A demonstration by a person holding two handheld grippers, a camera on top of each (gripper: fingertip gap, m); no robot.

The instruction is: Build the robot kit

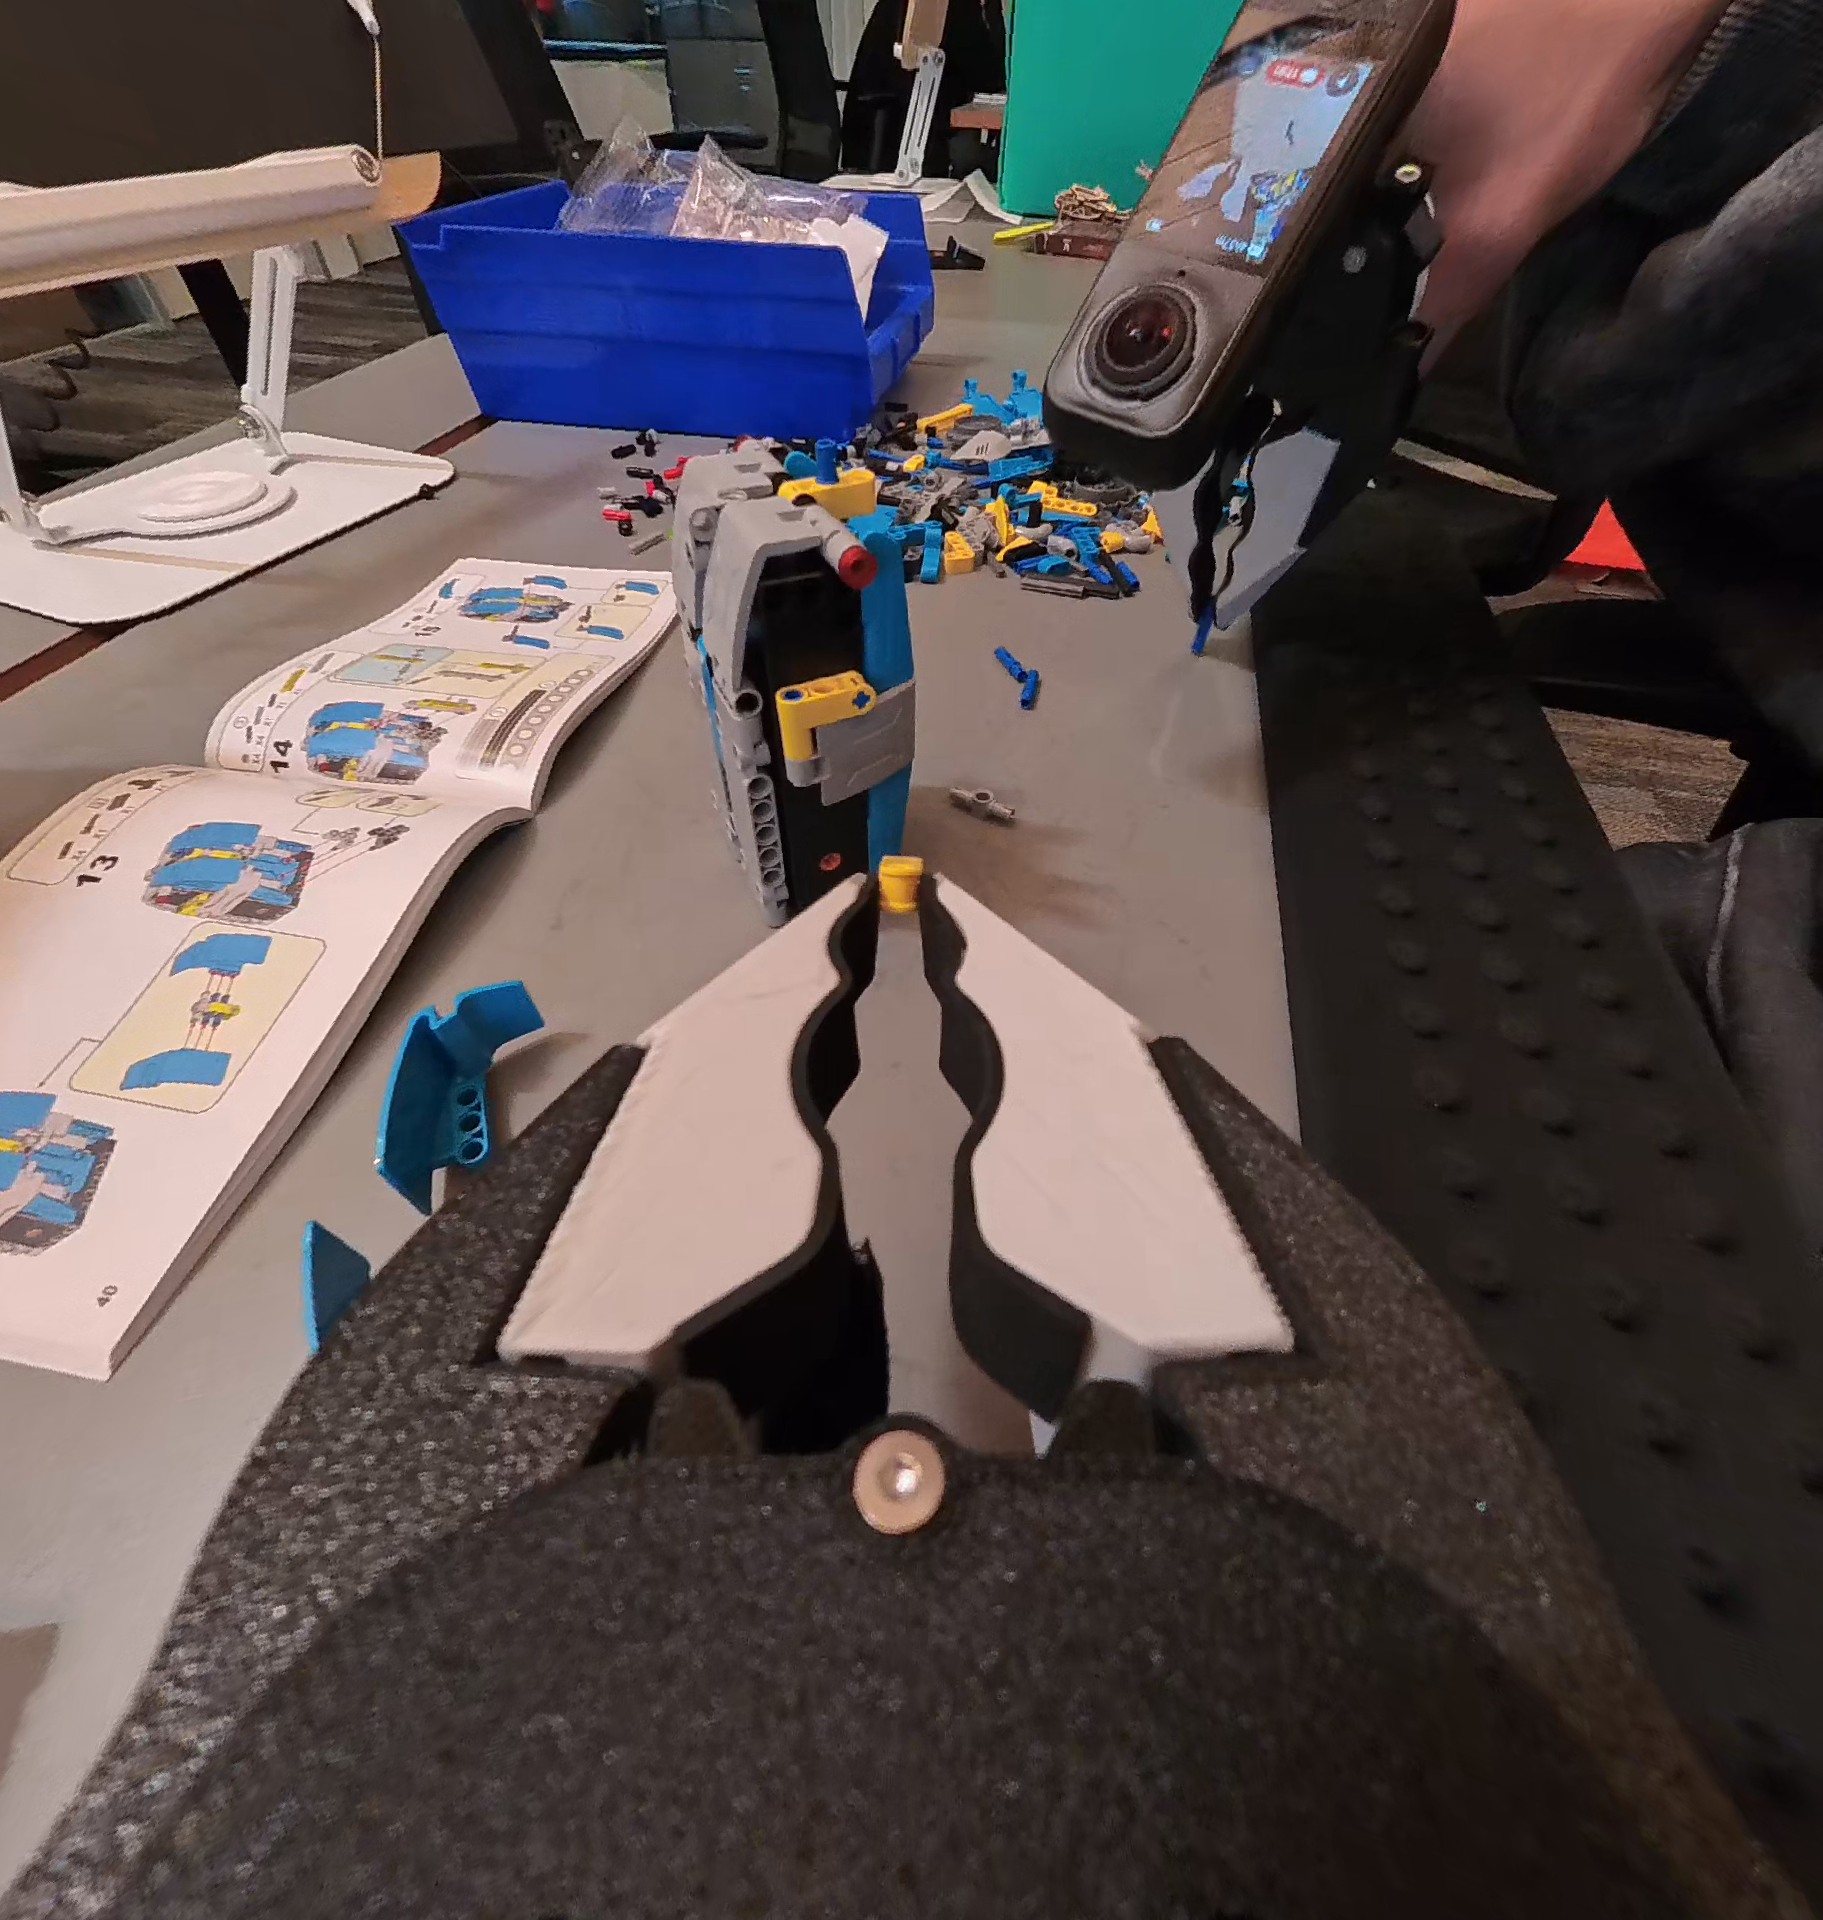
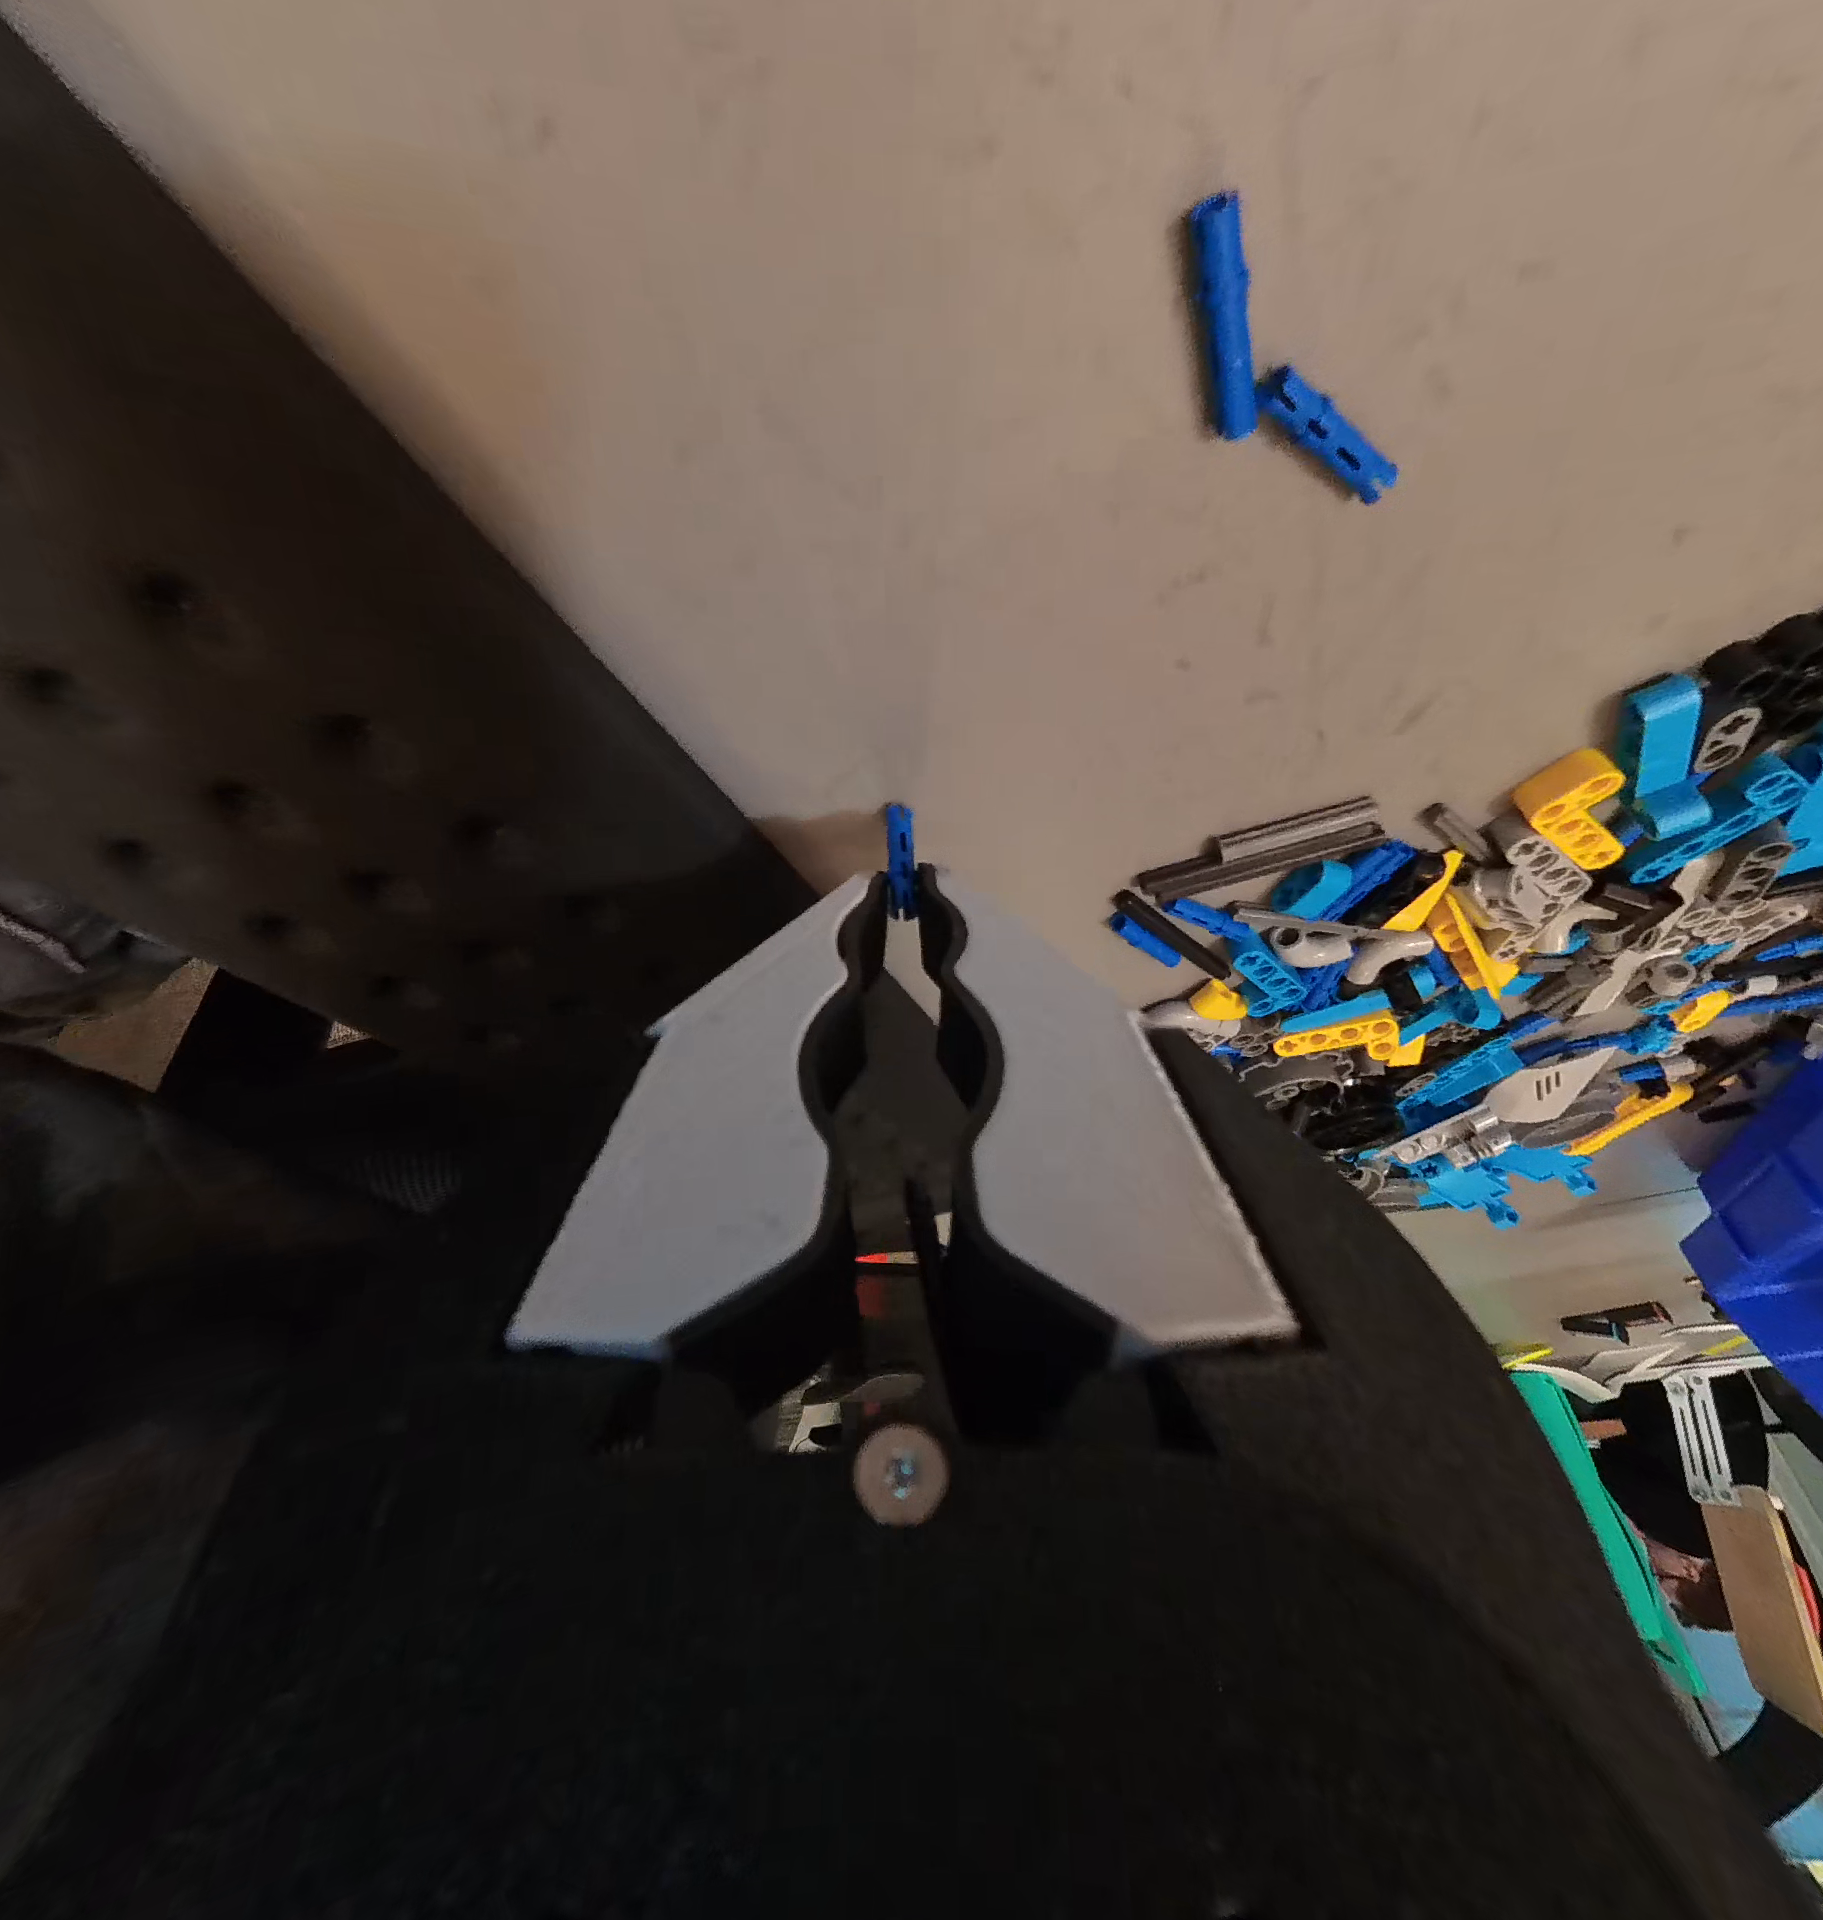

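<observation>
The left gripper [image 1: 899, 891] pinches a small yellow peg [image 1: 899, 883] at the tips of its jaws, just in front of a tall blue and grey brick model [image 1: 798, 675] standing on the grey table [image 1: 595, 894]. An open booklet [image 1: 263, 883] lies to its left. The right gripper [image 2: 899, 883] has its jaws tight on a small blue pin [image 2: 898, 854], near a pile of loose pieces [image 2: 1509, 966].

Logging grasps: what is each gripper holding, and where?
Left gripper: small yellow piece, pinched at its lower end. Right gripper: blue pin, gripped by one end.
</observation>
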